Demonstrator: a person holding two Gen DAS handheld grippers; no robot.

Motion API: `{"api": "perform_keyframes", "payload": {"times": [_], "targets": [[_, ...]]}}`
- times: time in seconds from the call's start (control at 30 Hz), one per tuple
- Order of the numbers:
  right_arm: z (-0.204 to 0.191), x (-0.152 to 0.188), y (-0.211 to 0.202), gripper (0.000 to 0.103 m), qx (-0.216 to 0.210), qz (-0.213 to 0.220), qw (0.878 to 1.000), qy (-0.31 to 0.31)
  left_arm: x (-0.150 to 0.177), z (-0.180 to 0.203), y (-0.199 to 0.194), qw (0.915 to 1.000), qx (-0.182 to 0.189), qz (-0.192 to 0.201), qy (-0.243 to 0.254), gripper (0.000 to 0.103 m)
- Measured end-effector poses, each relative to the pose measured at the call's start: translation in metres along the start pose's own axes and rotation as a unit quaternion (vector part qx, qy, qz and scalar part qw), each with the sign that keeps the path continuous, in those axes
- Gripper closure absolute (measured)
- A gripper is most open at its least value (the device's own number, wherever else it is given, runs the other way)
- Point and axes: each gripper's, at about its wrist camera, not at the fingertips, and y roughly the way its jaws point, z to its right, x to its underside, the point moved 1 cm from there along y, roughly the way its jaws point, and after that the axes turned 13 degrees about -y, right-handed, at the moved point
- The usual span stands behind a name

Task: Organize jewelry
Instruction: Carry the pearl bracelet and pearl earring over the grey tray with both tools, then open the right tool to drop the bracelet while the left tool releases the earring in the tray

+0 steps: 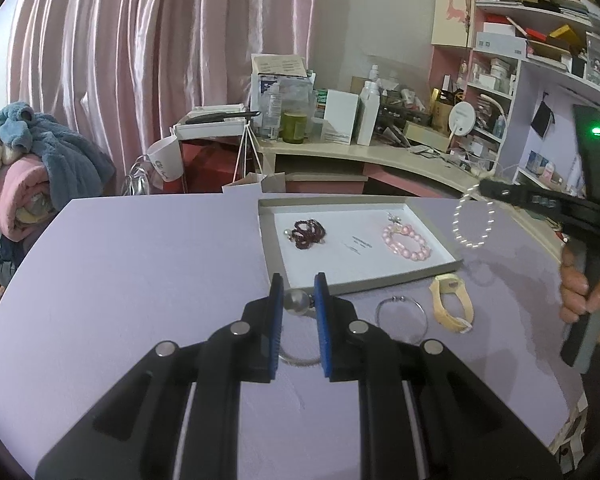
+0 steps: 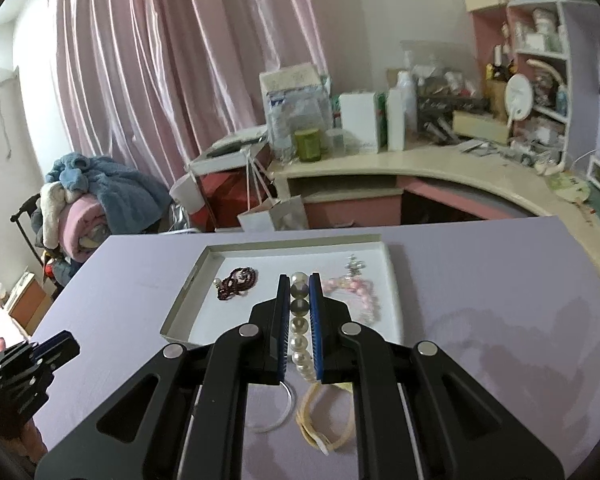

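Pearl bracelet [image 2: 300, 320] clamped in the right gripper [image 2: 299, 312], heading for the tray [image 2: 188, 292]; left gripper [image 1: 298, 300] pinches a silver bangle [image 1: 296, 308] (release over bare tray next).

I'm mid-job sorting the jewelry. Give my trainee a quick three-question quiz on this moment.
1. Which gripper holds the pearl bracelet?
2. True or false: the tray holds three pieces.
3. What lies on the table beside the cream watch?
Key:
1. The right gripper, fingers shut on it; the left gripper grips a ball-end bangle.
2. False: it holds two, a dark red beaded piece and a pink bead bracelet.
3. A silver bangle.
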Motion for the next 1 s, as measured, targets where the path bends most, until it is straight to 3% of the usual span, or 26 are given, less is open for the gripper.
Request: {"api": "perform_keyframes", "payload": {"times": [0.2,0.37,0.43,0.5,0.53,1.0], "targets": [[-0.01,-0.01,0.047,0.093,-0.019,-0.031,0.999,-0.003,-0.02,-0.003,0.011,1.0,0.0,0.007,-0.007,0.087],[-0.008,-0.017,0.068,0.093,-0.009,-0.036,0.999,0.0,-0.029,-0.001,0.022,1.0,0.0,0.005,-0.005,0.087],[-0.004,-0.014,0.071,0.087,-0.012,-0.04,0.999,0.006,-0.03,0.0,0.027,1.0,0.001,0.002,-0.004,0.087],[0.001,-0.01,0.069,0.06,-0.012,-0.037,0.999,0.016,-0.03,0.001,0.03,1.0,0.003,0.0,-0.003,0.087],[0.005,-0.007,0.065,0.058,-0.004,-0.033,0.999,0.016,-0.029,0.001,0.031,1.0,0.004,-0.001,-0.003,0.087],[0.02,0.007,0.033,0.057,0.007,-0.016,1.0,0.005,-0.028,0.019,0.061,0.9994,0.027,-0.021,-0.003,0.087]]}}
